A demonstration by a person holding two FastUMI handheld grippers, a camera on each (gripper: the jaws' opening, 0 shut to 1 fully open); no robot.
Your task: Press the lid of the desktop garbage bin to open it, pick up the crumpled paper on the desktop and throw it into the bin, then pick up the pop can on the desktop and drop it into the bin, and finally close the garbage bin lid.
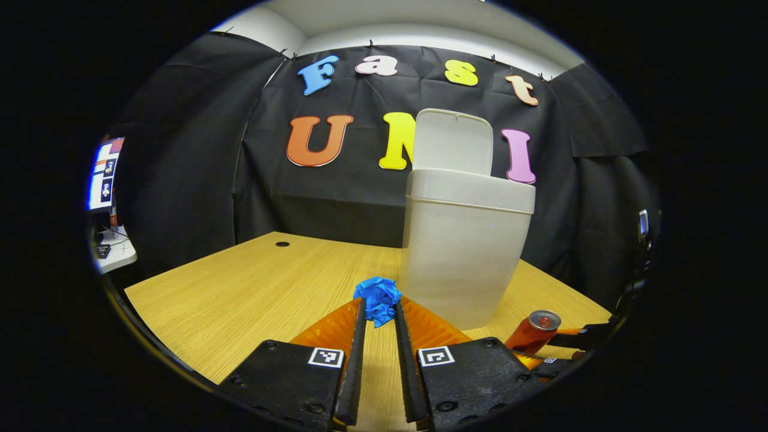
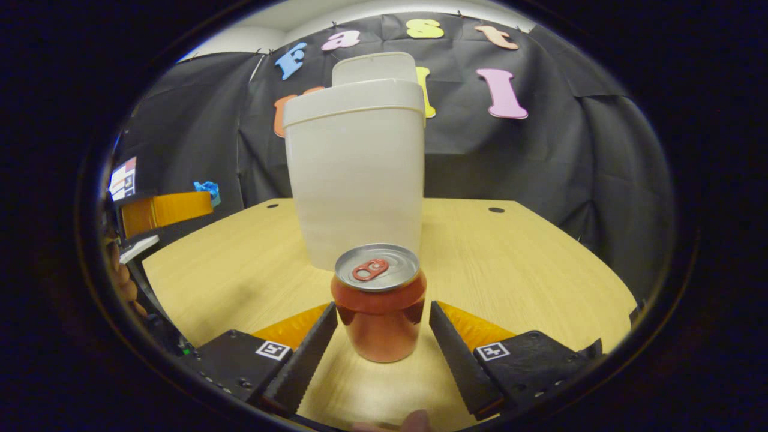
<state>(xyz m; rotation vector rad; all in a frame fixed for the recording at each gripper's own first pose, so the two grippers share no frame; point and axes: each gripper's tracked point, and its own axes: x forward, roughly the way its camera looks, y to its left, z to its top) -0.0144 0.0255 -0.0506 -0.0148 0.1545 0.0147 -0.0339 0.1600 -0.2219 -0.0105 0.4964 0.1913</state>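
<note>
Left gripper view puts your left gripper low over the wooden table, its two fingers drawn close and pinching the blue crumpled paper at their tips. The wad is a rough ball with no clear long axis, and it sits just in front of the lower left corner of the garbage bin. The bin stands upright on the table, taller than wide, its long axis vertical, and its lid is swung up so the flap stands on end behind the opening. At the lower right of this view you can see the pop can with your other gripper around it; the fisheye makes the can look tilted here.

Right gripper view shows your right gripper spread wide, one finger on each side of the can, with a gap on either side so neither finger touches it. The can stands upright on the table, long axis vertical, its silver top and pull tab facing up. It stands in front of the bin, near its base, and the bin's lid is raised. At the left edge you see the left gripper holding the paper
</note>
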